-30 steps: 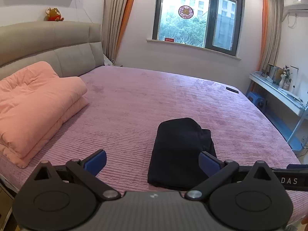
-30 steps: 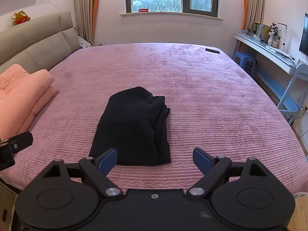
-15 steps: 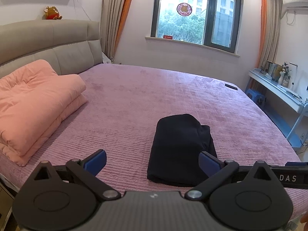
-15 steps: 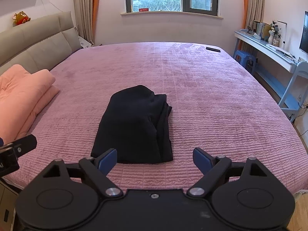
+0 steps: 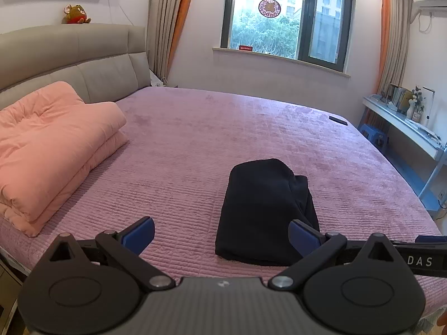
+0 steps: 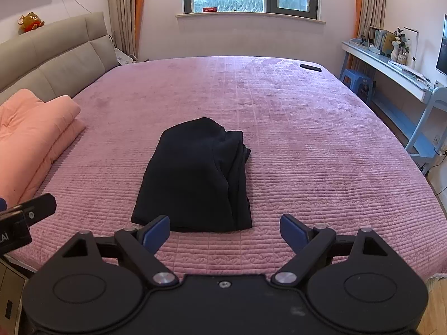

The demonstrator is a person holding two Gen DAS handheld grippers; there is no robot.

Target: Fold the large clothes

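Note:
A dark navy garment (image 5: 265, 209) (image 6: 195, 178) lies folded into a compact rectangle on the pink bedspread (image 5: 195, 145) (image 6: 293, 128), close to the near edge. My left gripper (image 5: 222, 236) hovers over the bed's near edge, open, with the garment ahead and to its right. In the right wrist view my right gripper (image 6: 225, 231) is open too, just short of the garment's near hem. Neither holds anything. The left gripper's body (image 6: 25, 217) shows at the left edge of the right wrist view.
A folded pink quilt (image 5: 50, 150) (image 6: 30, 134) lies at the bed's left by the grey headboard (image 5: 69, 61). A small dark remote (image 5: 338, 120) (image 6: 310, 67) rests at the far right corner. A blue stool (image 6: 357, 82) and a white desk (image 6: 391, 69) stand right of the bed.
Both views have drawn back and tilted slightly, so the folded garment sits a little farther away and higher in frame. Both grippers stay open; the garment has not moved.

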